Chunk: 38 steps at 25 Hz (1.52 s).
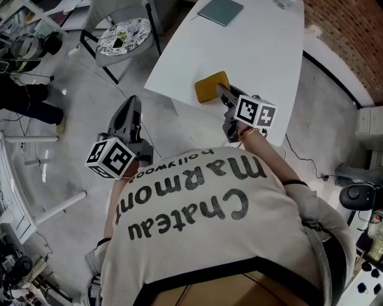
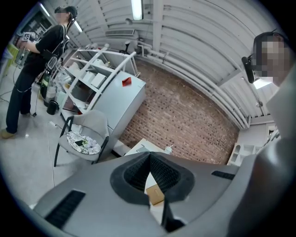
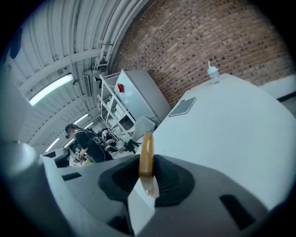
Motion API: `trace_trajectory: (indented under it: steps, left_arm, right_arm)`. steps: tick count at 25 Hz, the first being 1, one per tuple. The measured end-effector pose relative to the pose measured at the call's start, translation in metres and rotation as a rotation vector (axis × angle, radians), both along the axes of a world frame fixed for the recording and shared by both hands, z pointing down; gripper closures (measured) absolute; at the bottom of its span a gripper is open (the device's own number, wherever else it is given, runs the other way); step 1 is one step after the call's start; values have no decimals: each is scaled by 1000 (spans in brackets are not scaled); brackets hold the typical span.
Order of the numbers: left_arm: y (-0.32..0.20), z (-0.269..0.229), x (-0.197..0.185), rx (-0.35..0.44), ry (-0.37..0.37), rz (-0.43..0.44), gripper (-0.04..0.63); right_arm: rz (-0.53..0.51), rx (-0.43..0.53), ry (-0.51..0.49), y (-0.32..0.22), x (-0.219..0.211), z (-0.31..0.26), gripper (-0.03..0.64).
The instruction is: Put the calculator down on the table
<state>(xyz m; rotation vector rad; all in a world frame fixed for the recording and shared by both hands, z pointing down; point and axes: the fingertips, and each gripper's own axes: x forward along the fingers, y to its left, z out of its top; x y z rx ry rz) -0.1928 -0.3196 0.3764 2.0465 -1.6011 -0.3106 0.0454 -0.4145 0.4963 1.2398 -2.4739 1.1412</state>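
Note:
The calculator [image 1: 210,86] is a flat mustard-yellow slab, held just over the near edge of the white table [image 1: 251,42]. My right gripper [image 1: 222,91] is shut on its near side. In the right gripper view the calculator [image 3: 146,155] stands edge-on between the pads of my right gripper [image 3: 147,163], with the table top [image 3: 231,120] stretching beyond. My left gripper [image 1: 133,104] hangs off the table over the grey floor, jaws together and holding nothing. In the left gripper view the tips of my left gripper [image 2: 149,157] meet, and the calculator [image 2: 155,194] shows through the slit below them.
A teal notebook [image 1: 221,10] lies at the table's far end, and a small bottle [image 3: 212,72] stands near the brick wall. A chair [image 1: 122,36] with a patterned cushion stands left of the table. A person [image 2: 32,60] stands by white shelving further left.

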Motion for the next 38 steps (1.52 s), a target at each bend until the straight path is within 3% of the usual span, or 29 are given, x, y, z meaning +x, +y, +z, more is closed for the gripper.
trace_trajectory:
  steps: [10, 18, 25, 34, 38]
  left_arm:
    - [9, -4, 5, -10, -15, -16, 594]
    - [10, -7, 8, -12, -43, -8, 594]
    - [9, -6, 11, -10, -29, 1, 594]
    - [20, -10, -9, 11, -24, -50, 594]
    - [19, -9, -12, 14, -14, -53, 594]
  right_arm:
    - [164, -147, -169, 3, 25, 21, 521]
    - [224, -143, -70, 1, 43, 46, 483]
    - [293, -220, -35, 8, 59, 68, 443]
    - [381, -328, -83, 10, 63, 85, 434]
    - [395, -326, -90, 7, 63, 86, 433]
